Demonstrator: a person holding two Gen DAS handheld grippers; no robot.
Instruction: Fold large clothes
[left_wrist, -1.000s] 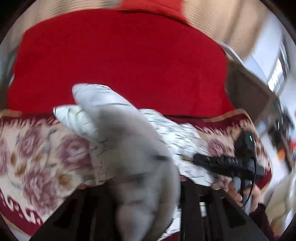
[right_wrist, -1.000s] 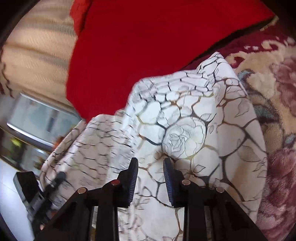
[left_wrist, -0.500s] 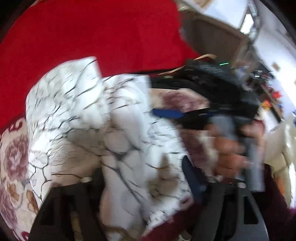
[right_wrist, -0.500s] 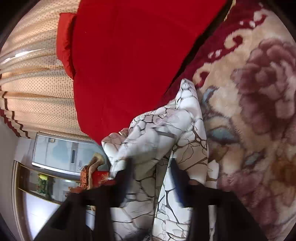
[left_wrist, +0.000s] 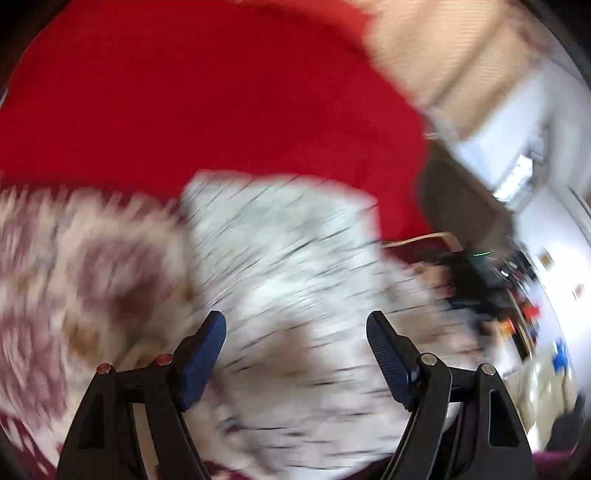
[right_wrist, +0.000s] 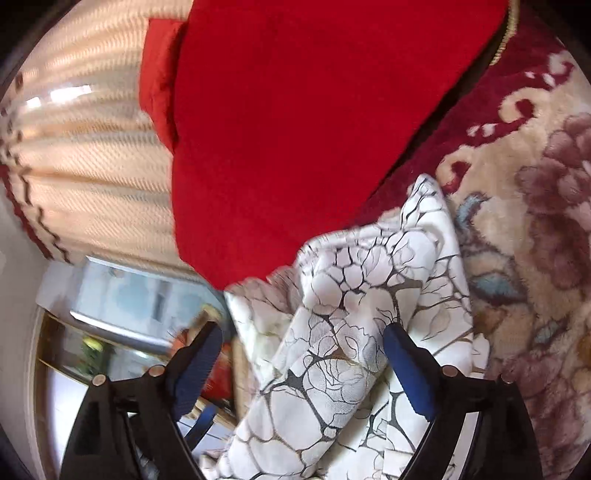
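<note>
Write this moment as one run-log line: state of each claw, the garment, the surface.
left claw: open | right claw: open | white patterned garment: bunched, ungripped | surface: floral blanket

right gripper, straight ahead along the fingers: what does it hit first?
Most likely the white patterned garment, bunched between the open fingers of the right gripper. Beyond it lies the red fabric. Depth is hard to judge through the fisheye.

The left tongs (left_wrist: 295, 334) have black angular arms carrying ribbed blue pads (left_wrist: 201, 360), with two red and two silver screw heads at the joints. The right tongs (right_wrist: 304, 350) match: black frame, blue ribbed pads (right_wrist: 406, 373), copper-coloured screws.
</note>
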